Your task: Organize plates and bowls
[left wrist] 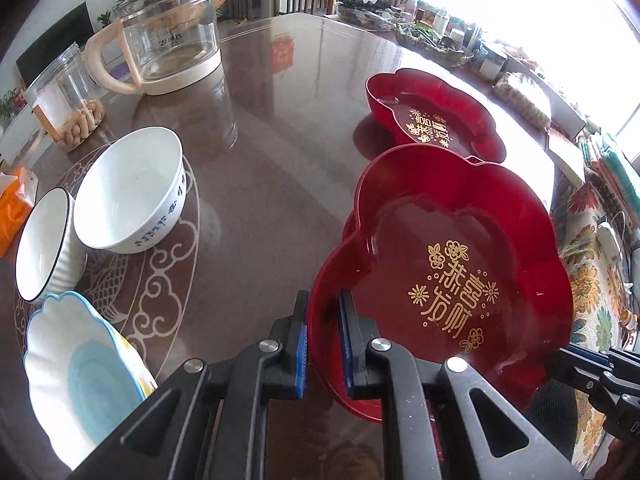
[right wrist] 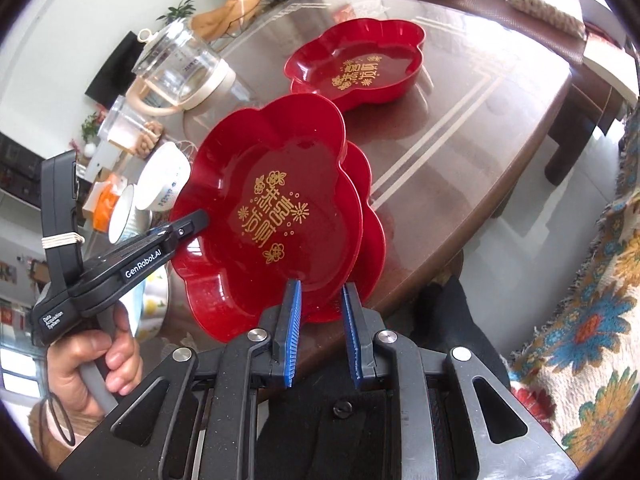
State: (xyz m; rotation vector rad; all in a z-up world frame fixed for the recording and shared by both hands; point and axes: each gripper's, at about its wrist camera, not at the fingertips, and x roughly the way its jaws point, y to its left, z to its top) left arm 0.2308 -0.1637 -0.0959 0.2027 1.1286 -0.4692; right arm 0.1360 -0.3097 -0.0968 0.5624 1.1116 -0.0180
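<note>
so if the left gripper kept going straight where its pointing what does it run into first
The left gripper is already clamped on the rim of the red flower-shaped plates, so it would push those first. Beyond them lies the glossy table; depth there is hard to judge.

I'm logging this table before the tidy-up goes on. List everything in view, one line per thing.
held red trays: two, nested, dark red with gold lettering, lifted over the table's near edge between both grippers
red tray on table: one, same pattern, farther back
white bowl: one, white with blue marks, left side
ribbed bowl: one, white with dark rim, beside the white bowl
scalloped dish: one, white and pale blue, near left
glass kettle: one, clear with cream base and handle, far left
clear jar: one, beside the kettle
table: one, glossy brown
left gripper: black with blue pads, shut on the trays' rim
right gripper: black with blue pads, shut on the trays' rim
hand: one, holding the left gripper's handle
</note>
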